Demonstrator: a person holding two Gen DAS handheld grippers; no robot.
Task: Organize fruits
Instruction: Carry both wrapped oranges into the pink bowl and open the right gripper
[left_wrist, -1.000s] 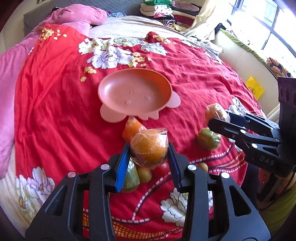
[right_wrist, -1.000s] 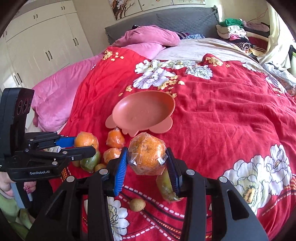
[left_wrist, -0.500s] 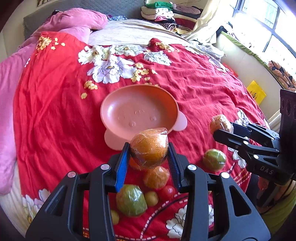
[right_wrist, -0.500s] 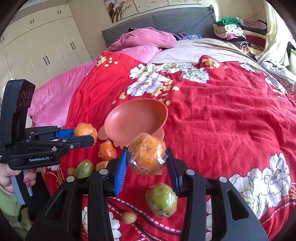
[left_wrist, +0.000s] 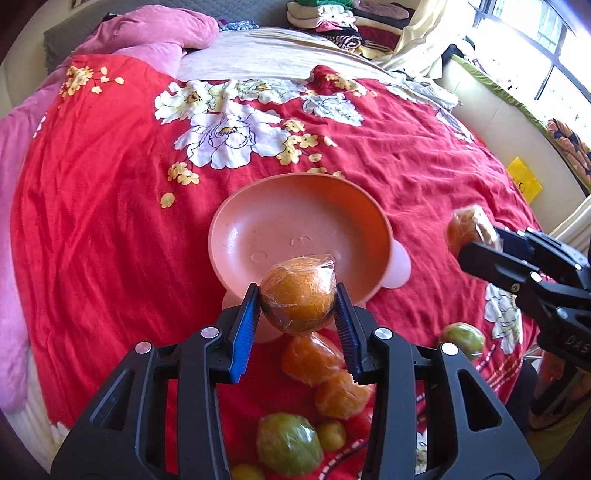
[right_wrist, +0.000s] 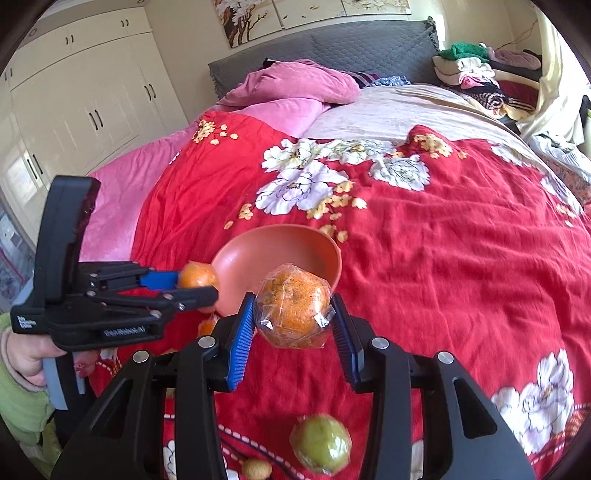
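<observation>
Above pink bowl (left_wrist: 236, 236) | both grippers clamp film-wrapped oranges | left gripper (left_wrist: 297, 310) | right gripper (right_wrist: 293, 314)

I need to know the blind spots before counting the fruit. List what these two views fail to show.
- Left wrist view: the left gripper and its wrapped orange cover the bowl's near rim and part of the loose oranges behind.
- Left wrist view: the bottom edge cuts off a small yellow fruit.
- Right wrist view: the left gripper hides most of the fruit pile.
- Right wrist view: the right gripper's orange covers the bowl's floor.
</observation>
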